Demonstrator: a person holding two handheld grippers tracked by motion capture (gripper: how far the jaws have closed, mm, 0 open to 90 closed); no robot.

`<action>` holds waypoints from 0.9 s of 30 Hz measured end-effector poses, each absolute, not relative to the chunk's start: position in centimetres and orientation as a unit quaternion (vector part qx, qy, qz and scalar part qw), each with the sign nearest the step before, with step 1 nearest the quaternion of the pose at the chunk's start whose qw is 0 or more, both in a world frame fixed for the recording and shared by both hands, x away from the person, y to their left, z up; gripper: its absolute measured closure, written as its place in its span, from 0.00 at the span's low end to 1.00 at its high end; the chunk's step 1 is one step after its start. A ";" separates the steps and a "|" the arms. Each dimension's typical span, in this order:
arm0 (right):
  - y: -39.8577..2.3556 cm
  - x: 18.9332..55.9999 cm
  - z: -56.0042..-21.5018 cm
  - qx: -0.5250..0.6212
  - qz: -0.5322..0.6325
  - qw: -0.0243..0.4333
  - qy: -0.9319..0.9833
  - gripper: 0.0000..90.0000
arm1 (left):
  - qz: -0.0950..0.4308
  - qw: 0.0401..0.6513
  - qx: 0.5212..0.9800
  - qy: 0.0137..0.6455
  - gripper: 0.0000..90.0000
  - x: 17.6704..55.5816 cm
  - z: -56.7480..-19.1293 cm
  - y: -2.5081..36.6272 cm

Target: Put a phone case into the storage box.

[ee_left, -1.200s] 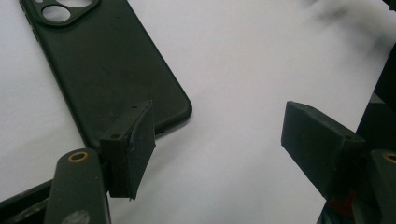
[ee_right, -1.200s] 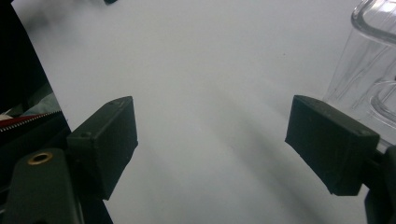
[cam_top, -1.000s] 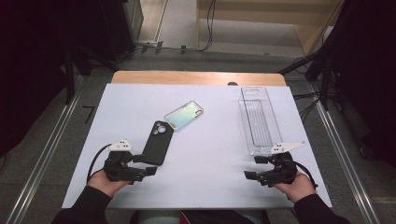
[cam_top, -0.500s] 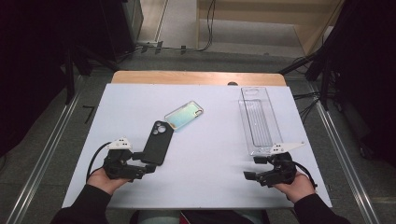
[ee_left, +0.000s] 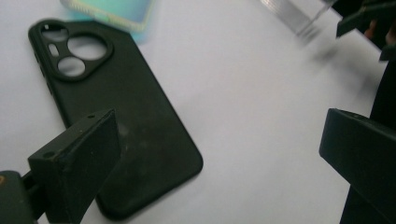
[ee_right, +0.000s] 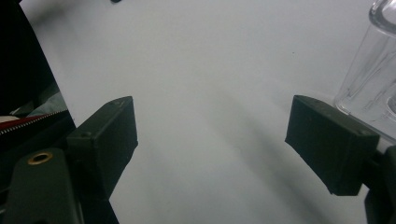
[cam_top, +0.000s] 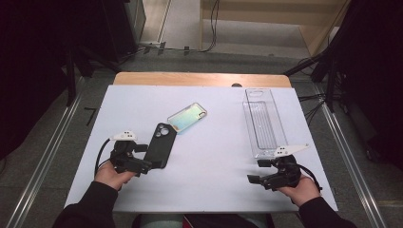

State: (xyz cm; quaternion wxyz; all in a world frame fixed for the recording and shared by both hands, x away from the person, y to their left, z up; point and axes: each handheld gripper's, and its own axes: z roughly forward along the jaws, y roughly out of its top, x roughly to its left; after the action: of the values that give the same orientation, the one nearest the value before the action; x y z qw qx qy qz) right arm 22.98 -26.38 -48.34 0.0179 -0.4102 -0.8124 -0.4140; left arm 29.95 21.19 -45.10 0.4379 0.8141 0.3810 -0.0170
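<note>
A black phone case (cam_top: 161, 145) lies camera-holes up on the white table (cam_top: 214, 156), with its near end beside my left gripper (cam_top: 144, 157). In the left gripper view the black case (ee_left: 116, 107) runs under the left jaw, and the left gripper (ee_left: 217, 135) is open. Its jaws have just been opening and the pads do not press on the case. An iridescent phone case (cam_top: 187, 118) lies just beyond the black one. My right gripper (cam_top: 258, 171) rests near the table's front right, open over bare table (ee_right: 212, 126).
A long clear plastic tray (cam_top: 263, 121) lies at the right, its near end just beyond the right gripper; a corner of the tray (ee_right: 373, 70) stands by the right jaw. The table's wooden far edge (cam_top: 199, 78) shows behind. Dark floor and metal rails flank the table.
The left gripper's jaws stand wider apart at the black case's near end. The case, the right hand and its gripper have kept still.
</note>
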 end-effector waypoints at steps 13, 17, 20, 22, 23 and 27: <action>-26.6 23.0 -48.3 -0.412 -0.417 0.012 -0.810 0.16 | -0.003 0.407 0.834 0.374 0.05 32.0 -44.3 20.8; -26.6 23.0 -48.3 -0.412 -0.417 0.015 -0.810 0.16 | 0.000 0.404 0.832 0.379 0.09 32.6 -44.0 20.7; -26.6 23.0 -48.3 -0.411 -0.418 0.015 -0.810 0.16 | 0.001 0.406 0.834 0.373 0.09 33.1 -43.8 20.4; -26.6 23.0 -48.3 -0.413 -0.416 0.012 -0.810 0.16 | -0.002 0.404 0.836 0.372 0.10 33.5 -43.8 20.2; -26.6 23.0 -48.3 -0.413 -0.416 0.012 -0.810 0.16 | -0.002 0.404 0.836 0.372 0.09 33.5 -43.8 20.2; -26.7 23.0 -48.3 -0.414 -0.416 0.011 -0.810 0.16 | 0.003 0.402 0.836 0.375 0.10 34.2 -43.7 20.0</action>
State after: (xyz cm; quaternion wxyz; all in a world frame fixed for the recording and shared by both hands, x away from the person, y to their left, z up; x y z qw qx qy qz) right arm 23.04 -26.66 -48.32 0.0109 -0.4142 -0.8096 -0.4157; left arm 34.16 19.97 -43.70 0.4020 0.8356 0.3745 0.0025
